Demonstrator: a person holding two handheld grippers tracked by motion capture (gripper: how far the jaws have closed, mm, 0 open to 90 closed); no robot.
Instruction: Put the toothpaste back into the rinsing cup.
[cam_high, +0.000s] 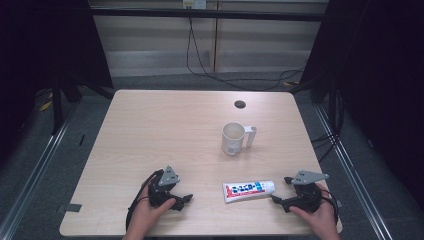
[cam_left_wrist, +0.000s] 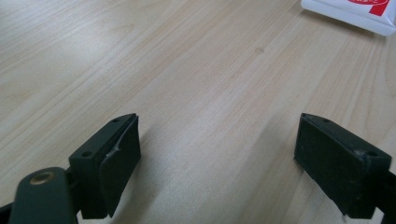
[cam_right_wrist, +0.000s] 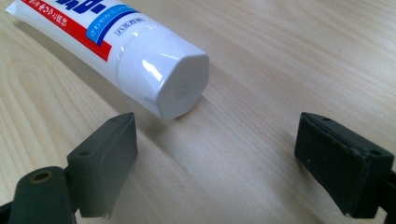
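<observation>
Two black handheld grippers, left gripper (cam_high: 184, 200) at lower left of the high view, right gripper (cam_high: 281, 192) at lower right. Grey three-cornered plate (cam_high: 169, 176) on top of the left one, another (cam_high: 308, 176) on the right one. Thin dark cables trailing toward the bottom edge. Blocky black jaws with small screw holes; dark, slightly frayed pads (cam_left_wrist: 119, 165); brass-coloured rivet (cam_left_wrist: 42, 178) at lower left. Bare hands (cam_high: 150, 214), no sleeves visible.

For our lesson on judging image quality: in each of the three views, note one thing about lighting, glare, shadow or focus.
High view: the table is evenly lit, its surroundings nearly black. Left gripper view: the toothpaste tube at the top edge is washed out and cropped. Right gripper view: glare spots on the tube's white cap, which casts a soft shadow on the wood; the near tongs look slightly soft.
</observation>
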